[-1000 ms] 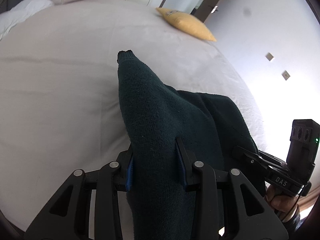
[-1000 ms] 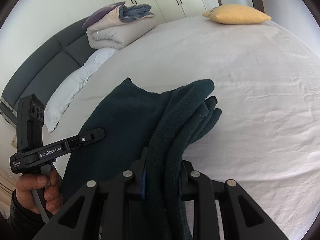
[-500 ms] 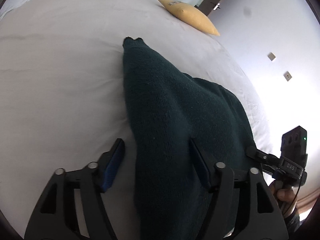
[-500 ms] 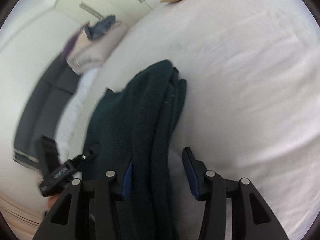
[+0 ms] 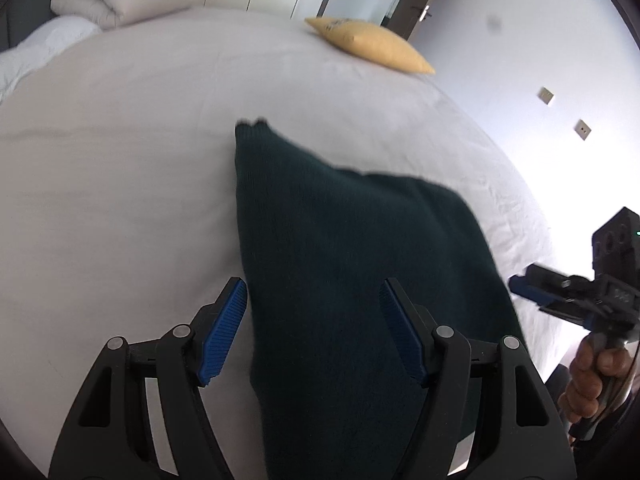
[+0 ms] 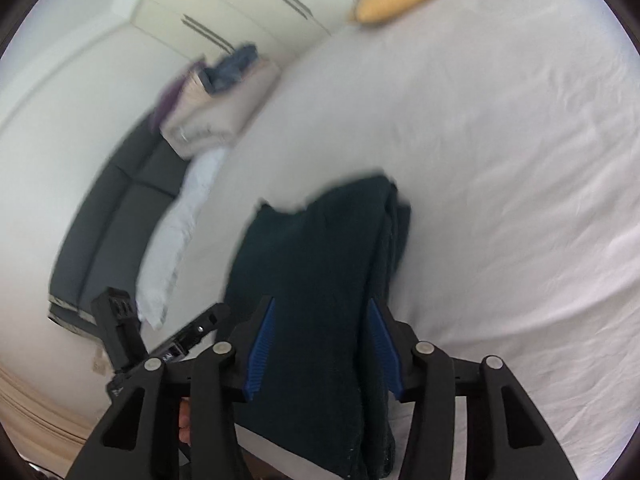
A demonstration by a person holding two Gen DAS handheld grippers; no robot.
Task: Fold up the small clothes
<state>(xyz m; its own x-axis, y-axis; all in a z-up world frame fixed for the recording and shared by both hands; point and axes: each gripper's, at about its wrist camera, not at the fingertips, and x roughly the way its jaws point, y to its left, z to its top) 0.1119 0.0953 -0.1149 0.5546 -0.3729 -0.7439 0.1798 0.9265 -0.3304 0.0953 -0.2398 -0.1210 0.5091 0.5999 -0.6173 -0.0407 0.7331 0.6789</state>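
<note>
White bedsheet (image 5: 120,200) background; both tongs, left gripper (image 5: 314,332) and right gripper (image 6: 322,350), just released the dark green sweater (image 5: 340,260), so looks like this fold's laid down.

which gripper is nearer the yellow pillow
Hard to call. The pillow lies far across the bed from both; the left gripper and right gripper both sit open at the sweater's near edge.

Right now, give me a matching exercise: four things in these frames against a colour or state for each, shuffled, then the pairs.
Things:
1. sweater
2. cushion
3. left gripper
4. sheet

States:
A. yellow, far side of the bed
B. white, covering the bed
C. dark green, folded on the bed
D. open, fingers either side of the sweater

Pairs: 1-C, 2-A, 3-D, 4-B
</note>
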